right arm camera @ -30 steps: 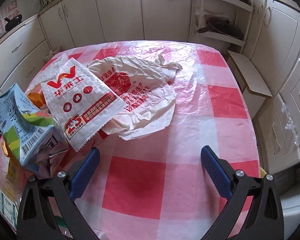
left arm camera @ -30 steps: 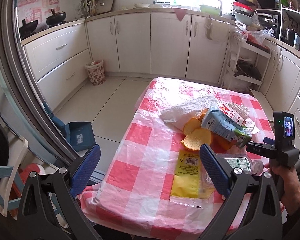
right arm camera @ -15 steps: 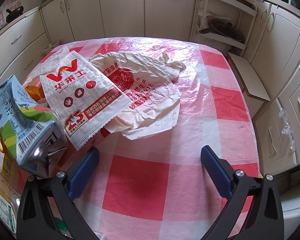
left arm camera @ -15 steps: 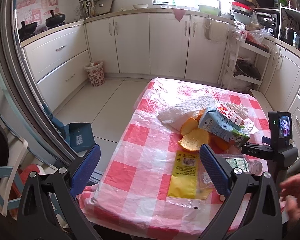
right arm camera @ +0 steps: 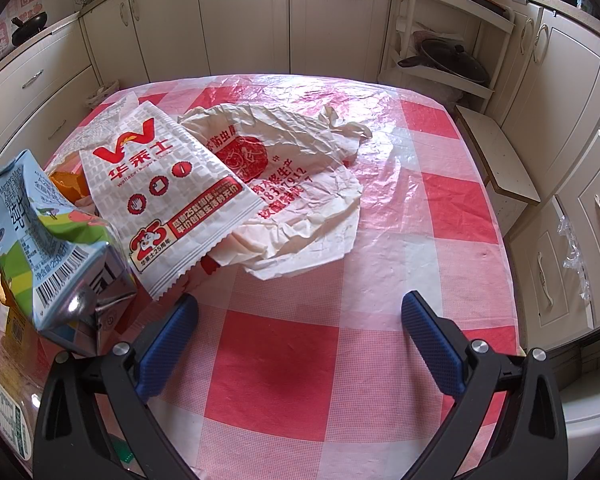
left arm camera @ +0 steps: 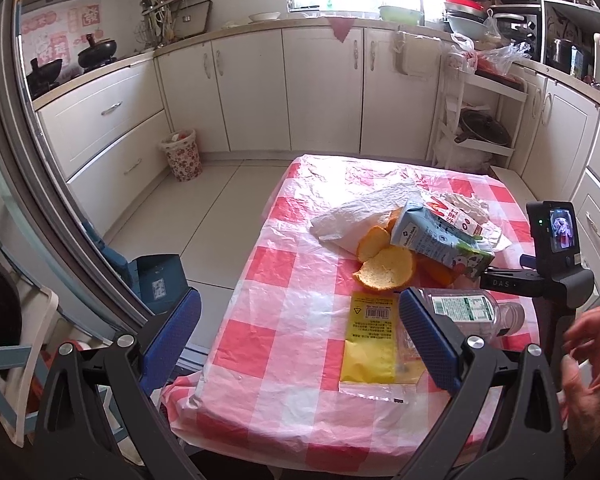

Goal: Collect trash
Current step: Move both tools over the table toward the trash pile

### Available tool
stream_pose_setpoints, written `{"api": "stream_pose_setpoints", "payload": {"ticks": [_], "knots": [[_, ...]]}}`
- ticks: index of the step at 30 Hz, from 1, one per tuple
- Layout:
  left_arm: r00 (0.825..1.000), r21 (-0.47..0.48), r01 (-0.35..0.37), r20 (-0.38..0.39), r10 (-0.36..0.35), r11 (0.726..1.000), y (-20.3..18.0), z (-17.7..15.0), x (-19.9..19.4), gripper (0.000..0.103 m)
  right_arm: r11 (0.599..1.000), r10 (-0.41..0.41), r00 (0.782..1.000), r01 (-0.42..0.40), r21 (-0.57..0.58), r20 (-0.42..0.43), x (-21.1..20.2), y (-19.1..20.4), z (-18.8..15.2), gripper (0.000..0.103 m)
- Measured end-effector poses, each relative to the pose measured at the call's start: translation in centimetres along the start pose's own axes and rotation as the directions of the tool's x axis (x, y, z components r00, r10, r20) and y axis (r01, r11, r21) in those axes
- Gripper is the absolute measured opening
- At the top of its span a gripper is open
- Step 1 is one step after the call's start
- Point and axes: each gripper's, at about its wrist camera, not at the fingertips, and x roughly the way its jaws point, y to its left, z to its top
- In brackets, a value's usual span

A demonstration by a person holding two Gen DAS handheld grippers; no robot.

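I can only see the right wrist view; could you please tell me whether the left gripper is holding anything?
Observer: No. The left gripper is open and empty, above the near edge of the table.
Operator: Thank you. Is a hand gripping the right gripper?
Observer: No. The right gripper is open, and the person's hand is spread open beside its handle, not closed on it.
Operator: What is the labelled thing cut off at my lower left edge?
Observer: It is a clear plastic bottle lying on its side, just this side of the milk carton.
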Motion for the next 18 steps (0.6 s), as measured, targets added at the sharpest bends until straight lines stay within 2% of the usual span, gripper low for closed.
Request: {"api": "stream_pose_setpoints", "payload": {"ticks": [4,15,17,18], "knots": [[1.000,0.006,0.023,-0.009,-0.023,1.000,-0.3,-0.1,-0.1,0.095,1.000,0.000,1.000,0.000,0.000,0.000,-0.2,0.0,-0.2,0.097],[0.999,0.064,-0.006,-0.049,0.009,0.998,-1.6,-0.9,1.4,0.095,1.000,0.008,1.000,-0.008,-0.011,-0.001,0.1,-0.2,0.1,0.097],[0.998,0.068,-0.006,-0.056,0.010,0.998,-1.9,-0.9,1.6,0.095,0.995,0.070,0.996,-0.073,-0.067,-0.050,0.2,-0.7,0.9,0.097],[0.998,0.070,-0.006,-0.057,0.010,0.998,-1.9,-0.9,1.7,0.095,0.993,0.107,0.993,-0.109,-0.042,-0.046,-0.5,-1.4,0.9,0.097]]}}
